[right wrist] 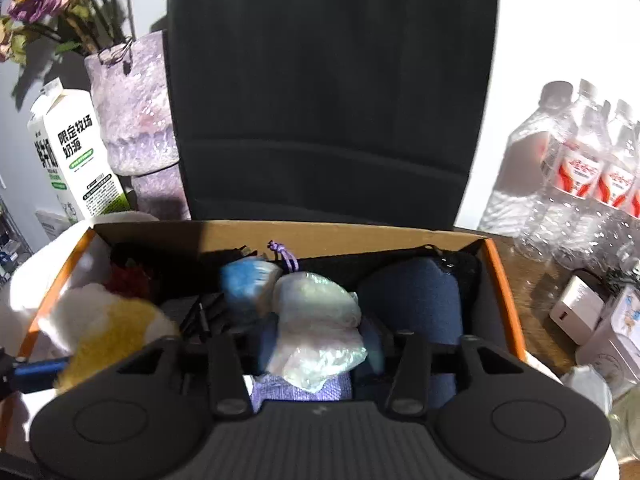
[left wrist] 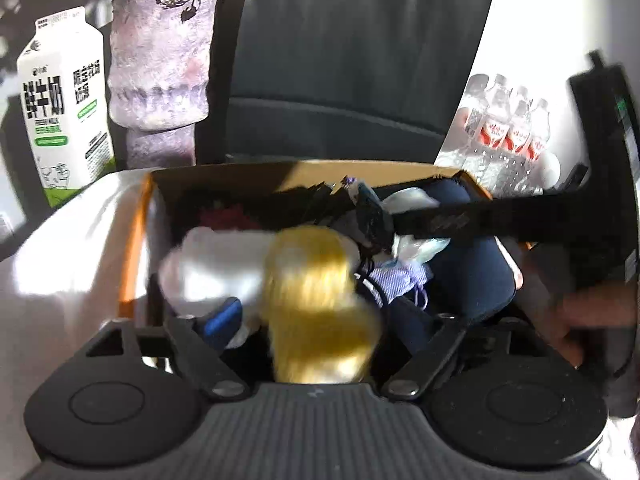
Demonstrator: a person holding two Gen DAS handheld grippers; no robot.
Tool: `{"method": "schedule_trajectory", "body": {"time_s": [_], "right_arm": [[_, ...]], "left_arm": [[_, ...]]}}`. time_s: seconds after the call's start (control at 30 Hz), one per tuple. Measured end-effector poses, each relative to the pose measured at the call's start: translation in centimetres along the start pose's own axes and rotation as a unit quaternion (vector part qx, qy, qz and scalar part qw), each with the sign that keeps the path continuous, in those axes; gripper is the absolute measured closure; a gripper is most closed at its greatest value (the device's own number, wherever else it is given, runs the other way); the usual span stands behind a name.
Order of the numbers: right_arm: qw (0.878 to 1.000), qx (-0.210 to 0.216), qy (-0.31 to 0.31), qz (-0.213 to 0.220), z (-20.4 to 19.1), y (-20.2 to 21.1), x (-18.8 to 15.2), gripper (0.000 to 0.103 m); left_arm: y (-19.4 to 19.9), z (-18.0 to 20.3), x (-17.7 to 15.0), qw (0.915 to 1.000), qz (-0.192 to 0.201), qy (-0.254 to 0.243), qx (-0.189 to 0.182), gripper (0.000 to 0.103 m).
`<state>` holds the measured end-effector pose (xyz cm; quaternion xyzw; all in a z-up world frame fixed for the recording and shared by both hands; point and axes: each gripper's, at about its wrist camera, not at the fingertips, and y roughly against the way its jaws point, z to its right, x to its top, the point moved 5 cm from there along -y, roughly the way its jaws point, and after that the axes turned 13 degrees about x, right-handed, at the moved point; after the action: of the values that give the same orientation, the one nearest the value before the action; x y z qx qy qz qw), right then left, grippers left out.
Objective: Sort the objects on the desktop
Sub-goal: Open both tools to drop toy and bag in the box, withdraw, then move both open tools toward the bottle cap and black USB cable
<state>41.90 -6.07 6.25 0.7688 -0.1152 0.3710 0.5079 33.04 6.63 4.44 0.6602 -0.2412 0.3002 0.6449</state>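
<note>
Two wrist views look down into an open cardboard box (right wrist: 280, 236) with orange edges, crowded with objects; behind it at twelve o'clock stands a dark chair back (right wrist: 328, 92), at ten o'clock a milk carton (left wrist: 64, 104) beside a mottled purple vase (left wrist: 160, 64), at two o'clock a pack of water bottles (right wrist: 576, 168). The left gripper (left wrist: 316, 316) has its jaws spread wide — a blurred yellow-and-white plush toy (left wrist: 320, 300) lies between them, seemingly loose; the right gripper (right wrist: 320, 344) stands partly open over a crinkled clear plastic bag (right wrist: 320, 320), and whether its pads touch the bag I cannot tell; a dark blue roll (right wrist: 412, 300) lies at two o'clock of the bag.
</note>
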Motion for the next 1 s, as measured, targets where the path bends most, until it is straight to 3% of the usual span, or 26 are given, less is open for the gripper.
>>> {"method": "schedule_trajectory", "body": {"time_s": [0.13,0.23,0.37,0.47,0.6,0.67,0.8,0.87,0.93,1.0], "right_arm": [[1.0,0.007,-0.023,0.001,0.4,3.0,0.0,0.046],[1.0,0.0,-0.011,0.003,0.1,5.7,-0.5,0.04],[1.0,0.001,0.006,0.003,-0.4,9.2,-1.9,0.039],[1.0,-0.004,0.011,0.013,-0.4,11.6,-3.3,0.036],[0.998,-0.033,0.039,0.023,-0.7,14.1,-6.8,0.035],[0.998,-0.032,0.053,0.03,-1.1,15.3,-9.0,0.035],[0.996,0.006,0.055,0.068,-2.2,19.3,-13.6,0.033],[0.994,0.036,0.054,0.093,-3.2,21.5,-16.8,0.022],[0.991,0.059,0.052,0.111,-3.9,23.2,-20.6,0.019],[0.99,0.038,0.058,0.121,-4.5,24.2,-24.4,0.019]], "left_arm": [[1.8,-0.6,0.1,0.9997,0.0,0.015,0.022,0.015],[3.7,-1.1,0.1,0.9985,-0.004,0.039,0.039,0.015],[6.3,-1.8,-0.3,0.9952,-0.015,0.057,0.078,0.014],[8.5,-2.2,-1.6,0.9915,-0.011,0.075,0.106,0.006],[10.4,-2.0,-5.7,0.9892,-0.007,0.056,0.135,0.005],[11.7,-1.7,-7.9,0.9901,-0.003,0.047,0.133,0.005],[15.4,-1.3,-13.4,0.9923,0.03,0.055,0.107,0.002],[17.4,-0.8,-16.9,0.9929,0.044,0.062,0.092,0.002],[19.5,-0.3,-20.0,0.9921,0.07,0.066,0.08,0.002],[21.1,0.2,-22.9,0.9886,0.088,0.073,0.098,0.001]]}}
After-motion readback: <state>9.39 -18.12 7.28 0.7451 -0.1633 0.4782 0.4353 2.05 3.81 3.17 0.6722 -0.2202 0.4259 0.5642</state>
